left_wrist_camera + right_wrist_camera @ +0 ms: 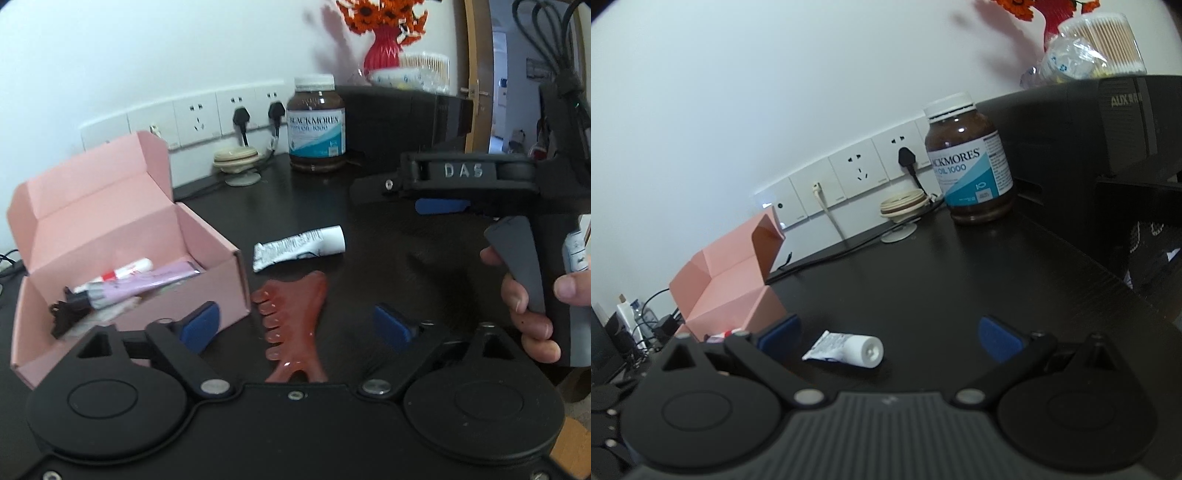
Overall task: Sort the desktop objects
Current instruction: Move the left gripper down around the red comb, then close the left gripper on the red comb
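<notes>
A reddish-brown comb (293,325) lies flat on the dark desk (424,280), right beside the open pink box (229,284). My left gripper (297,326) stands open with the comb between its blue pads (201,326), and neither pad touches it. Just beyond the comb lies a white tube (299,247). In the box are a lilac tube (147,282) and a white one with red print. My right gripper (889,340) is open low over the desk, with the white tube (846,349) lying between its fingers, untouched. From the left wrist view it shows side-on at the right (388,201), held by a hand (528,306).
A brown supplement bottle (317,125) stands at the back beside a black appliance (399,118). A wall strip of sockets (195,118) carries two black plugs with cables. In front of it sits a small cream round device (236,157). A red vase (382,51) and cotton swabs top the appliance.
</notes>
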